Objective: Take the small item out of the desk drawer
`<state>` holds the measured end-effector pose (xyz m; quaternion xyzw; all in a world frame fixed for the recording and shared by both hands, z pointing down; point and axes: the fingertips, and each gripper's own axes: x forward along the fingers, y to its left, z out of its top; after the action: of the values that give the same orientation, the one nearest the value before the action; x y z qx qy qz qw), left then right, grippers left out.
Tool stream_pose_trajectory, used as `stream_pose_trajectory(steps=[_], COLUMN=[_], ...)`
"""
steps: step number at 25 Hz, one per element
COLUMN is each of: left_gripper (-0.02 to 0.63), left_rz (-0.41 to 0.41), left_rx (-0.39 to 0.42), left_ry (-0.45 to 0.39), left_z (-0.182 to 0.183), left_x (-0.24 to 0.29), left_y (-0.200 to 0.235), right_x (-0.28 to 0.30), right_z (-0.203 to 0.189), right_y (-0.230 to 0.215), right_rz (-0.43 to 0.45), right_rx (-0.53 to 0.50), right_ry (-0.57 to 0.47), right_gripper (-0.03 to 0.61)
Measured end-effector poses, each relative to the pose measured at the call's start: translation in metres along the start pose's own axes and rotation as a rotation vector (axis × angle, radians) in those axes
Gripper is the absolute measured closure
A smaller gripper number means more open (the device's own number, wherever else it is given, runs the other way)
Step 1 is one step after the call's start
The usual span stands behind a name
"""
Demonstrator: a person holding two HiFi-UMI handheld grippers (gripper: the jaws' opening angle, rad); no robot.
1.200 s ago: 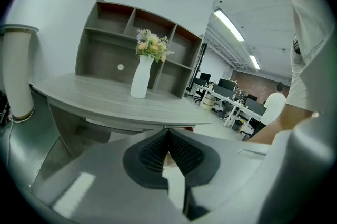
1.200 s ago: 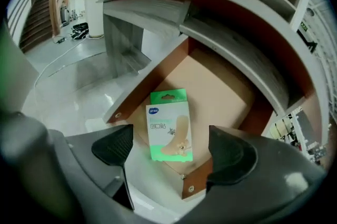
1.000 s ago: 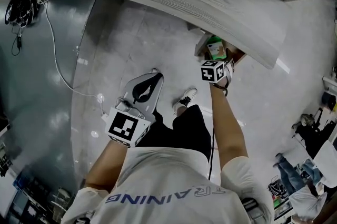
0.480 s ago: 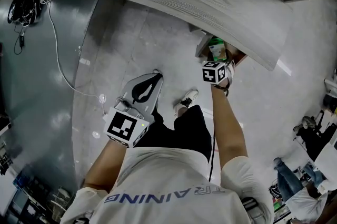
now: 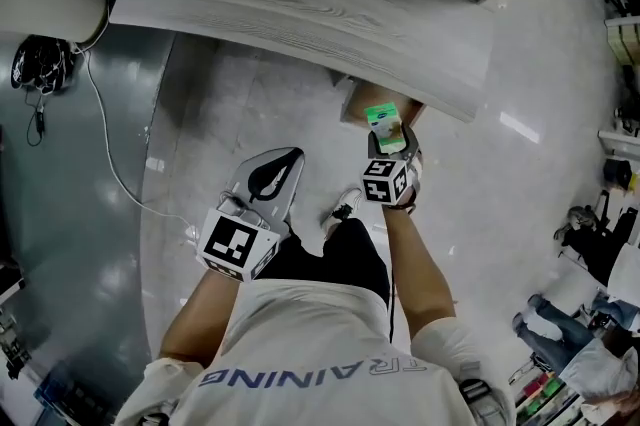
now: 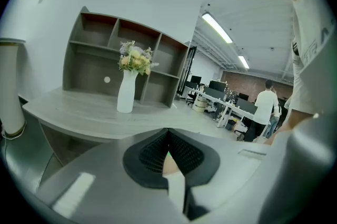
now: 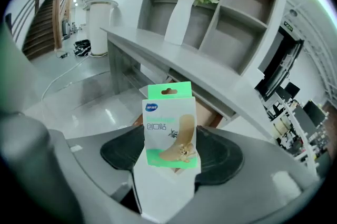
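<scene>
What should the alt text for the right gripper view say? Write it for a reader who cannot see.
A small green-and-white plaster box stands upright, clamped between the right gripper's fingers. Behind it, a grey desk with an open drawer carries a white vase of flowers.

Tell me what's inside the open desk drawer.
Only a bare brown strip of the drawer floor shows, with nothing visible on it. The plaster box held in the right hand-held gripper covers most of the inside, and the desk top hides the back.
</scene>
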<state>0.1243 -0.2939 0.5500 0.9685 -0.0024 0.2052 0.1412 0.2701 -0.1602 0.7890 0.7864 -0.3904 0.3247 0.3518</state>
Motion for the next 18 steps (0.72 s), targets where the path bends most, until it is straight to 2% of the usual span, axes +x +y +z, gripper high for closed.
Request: stream_pose_trajectory(steps=[8, 15, 18], left_gripper=[0.621, 0.621, 0.621], left_rz=[-0.090, -0.110, -0.133], left_rx=[0.083, 0.146, 0.173], left_ry=[-0.078, -0.186, -0.233], left_z=[0.060, 0.125, 0.149], left_x=[0.007, -0.001, -0.004], left_y=[-0.046, -0.076, -0.094], right_x=[-0.111, -0.234, -0.280], right_z=[0.052, 0.108, 0.125], right_y=[-0.049, -0.107, -0.130], right_rz=[-0.032, -0.113, -0.146], right_rx=[0.146, 0.145, 0.178], right_ry=[-0.176, -0.376, -0.455], right_gripper=[0.259, 0.259, 0.259])
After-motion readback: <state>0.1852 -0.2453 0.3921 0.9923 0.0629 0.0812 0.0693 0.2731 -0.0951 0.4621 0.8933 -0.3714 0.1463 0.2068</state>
